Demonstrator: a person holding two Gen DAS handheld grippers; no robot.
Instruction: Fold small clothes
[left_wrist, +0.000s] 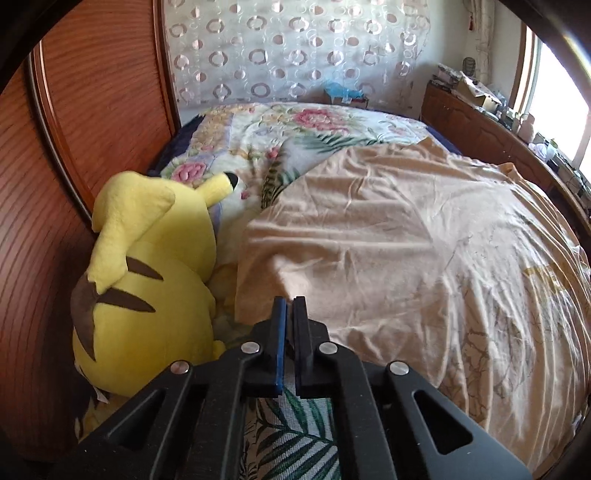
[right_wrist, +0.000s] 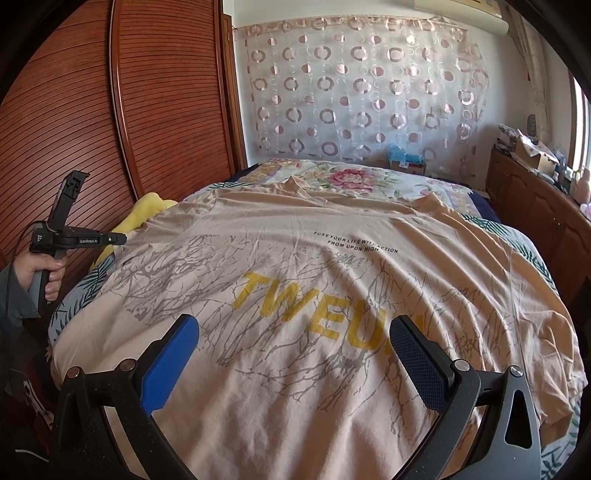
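t-shirt (right_wrist: 314, 295) hem hidden behind right gripper (right_wrist: 293, 345)

From my left wrist camera I see my left gripper (left_wrist: 290, 301), its black fingers with blue pads nearly pressed together, with nothing between them. Its tips sit at the near edge of a wrinkled peach cotton T-shirt (left_wrist: 388, 229) spread flat over a floral bedspread (left_wrist: 295, 125). To the left, a yellow plush toy with brown stripes (left_wrist: 147, 266) leans against a reddish slatted wooden wardrobe door (left_wrist: 74, 129). A bright window (left_wrist: 561, 110) glares at far right.
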